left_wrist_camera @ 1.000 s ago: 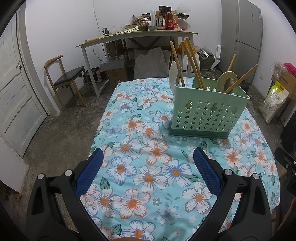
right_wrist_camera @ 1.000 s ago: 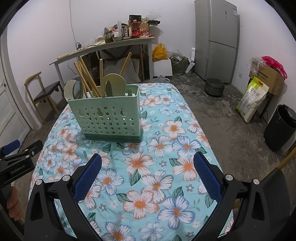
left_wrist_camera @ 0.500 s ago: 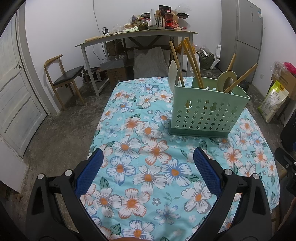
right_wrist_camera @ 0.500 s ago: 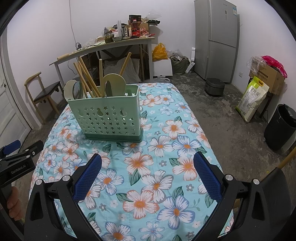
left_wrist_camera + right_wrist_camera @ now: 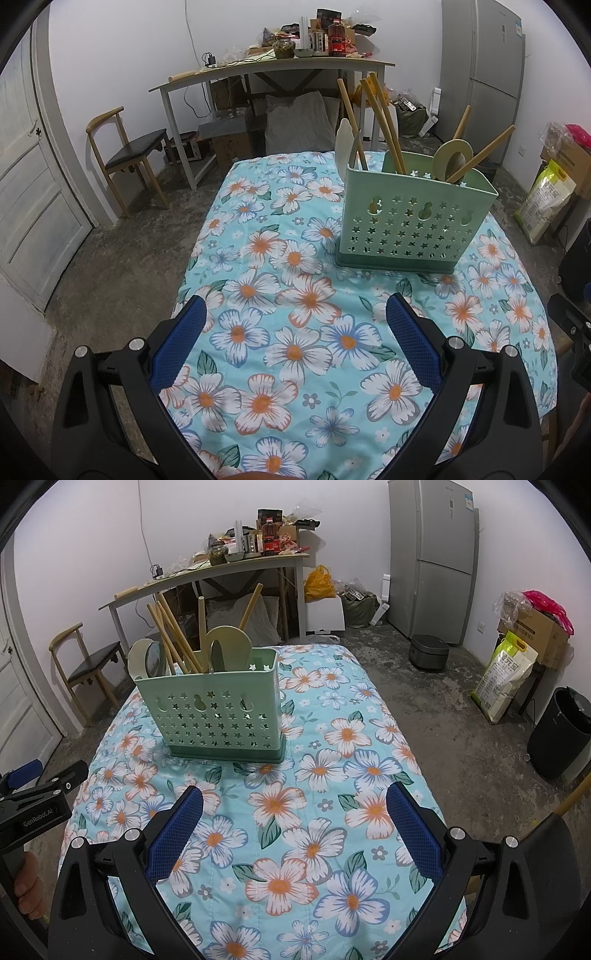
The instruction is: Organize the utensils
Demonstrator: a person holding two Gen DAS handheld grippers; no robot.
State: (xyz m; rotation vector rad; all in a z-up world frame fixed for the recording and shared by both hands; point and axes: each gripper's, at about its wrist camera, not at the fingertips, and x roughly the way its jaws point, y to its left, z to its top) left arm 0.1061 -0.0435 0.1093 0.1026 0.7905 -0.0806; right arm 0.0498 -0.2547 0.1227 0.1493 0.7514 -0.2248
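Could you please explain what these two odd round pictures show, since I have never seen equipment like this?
No robot arm is involved: a person holds a hand tool with two jaws in each hand. Each tool carries a wide-angle camera looking forward along its blue-padded black fingers. One picture is from the left gripper, the other from the right gripper; both stand open and hold nothing. At the left edge of the right view you see the left tool and part of the person's hand. On the table's turquoise flowered cloth stands a pale green perforated plastic utensil holder, already holding wooden chopsticks and pale spoons.
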